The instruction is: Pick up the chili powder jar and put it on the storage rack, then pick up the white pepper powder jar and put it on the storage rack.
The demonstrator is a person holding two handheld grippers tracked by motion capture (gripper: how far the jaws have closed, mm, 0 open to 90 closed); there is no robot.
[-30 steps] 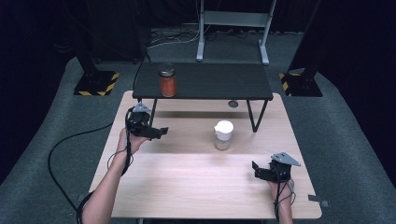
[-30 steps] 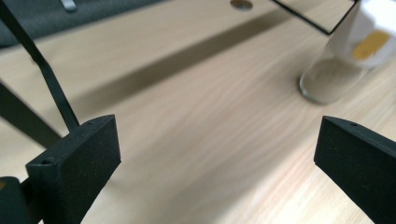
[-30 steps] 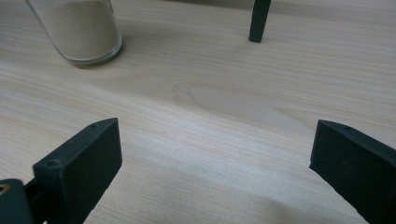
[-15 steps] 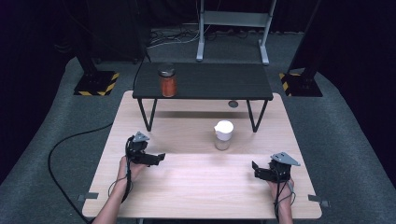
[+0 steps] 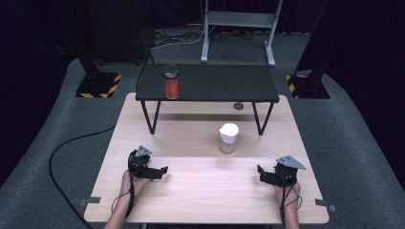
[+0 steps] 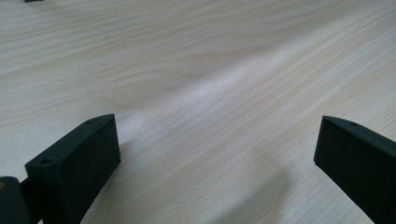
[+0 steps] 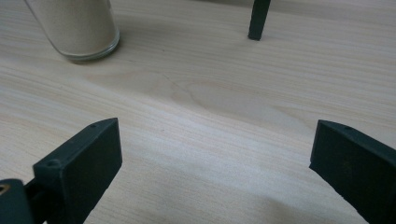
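Observation:
My left gripper (image 5: 162,171) rests low over the front left of the wooden table (image 5: 200,191), jaws pointing right. In the left gripper view it (image 6: 217,154) is open, with bare wood between the jaws. My right gripper (image 5: 261,174) sits at the front right, jaws pointing left. In the right gripper view it (image 7: 215,158) is also open and holds nothing. A glass jar with a white lid (image 5: 228,138) stands mid-table, and its base (image 7: 74,28) shows at the upper left of the right gripper view. A jar of orange contents (image 5: 171,82) stands on the black shelf (image 5: 215,86).
The black shelf stands on thin legs across the back of the table; one leg (image 7: 258,18) appears ahead of the right gripper. A black cable (image 5: 62,157) trails off the left side onto the grey floor. Dark stands with hazard-striped bases (image 5: 98,85) flank the table.
My left gripper has drawn back from near the shelf's left leg to the front left of the table, staying open. The right gripper has not moved.

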